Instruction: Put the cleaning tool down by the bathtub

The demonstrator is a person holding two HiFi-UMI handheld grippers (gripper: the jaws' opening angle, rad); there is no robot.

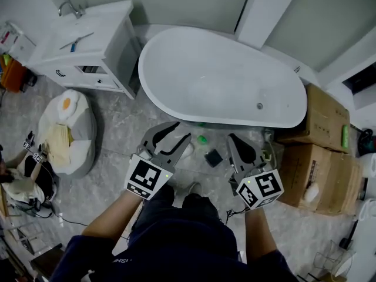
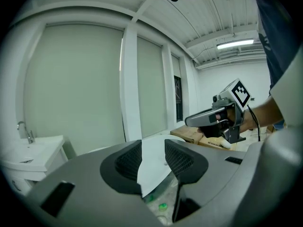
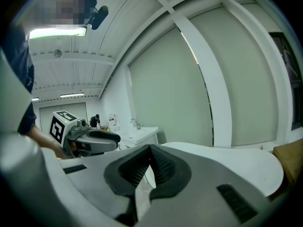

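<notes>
You stood facing the bathtub (image 1: 211, 75) with both tools raised in front of you and neither carrying anything. Your left gripper (image 1: 181, 131) had its jaws parted by a moderate gap; through that gap its own view showed only the tub's white side and the floor, with nothing against either pad. Your right gripper (image 1: 232, 140) had its jaws drawn together until the tips met, and nothing was pinched between them.

What I took for the cleaning tool was the dark square piece (image 1: 213, 157) lying flat on the floor (image 1: 117, 134) just beside the bathtub's near wall, apart from both grippers and roughly between them. A small green piece (image 1: 202, 138) lay a little closer to the tub; I could not tell whether it belonged to the tool.

Judged from that layout, the set-down looked finished: the tool rested by the bathtub and neither gripper touched it. The next move called for little. You needed only to draw both grippers back from the tub without sweeping low over the dark piece, because a passing jaw could have nudged it away from the wall.
</notes>
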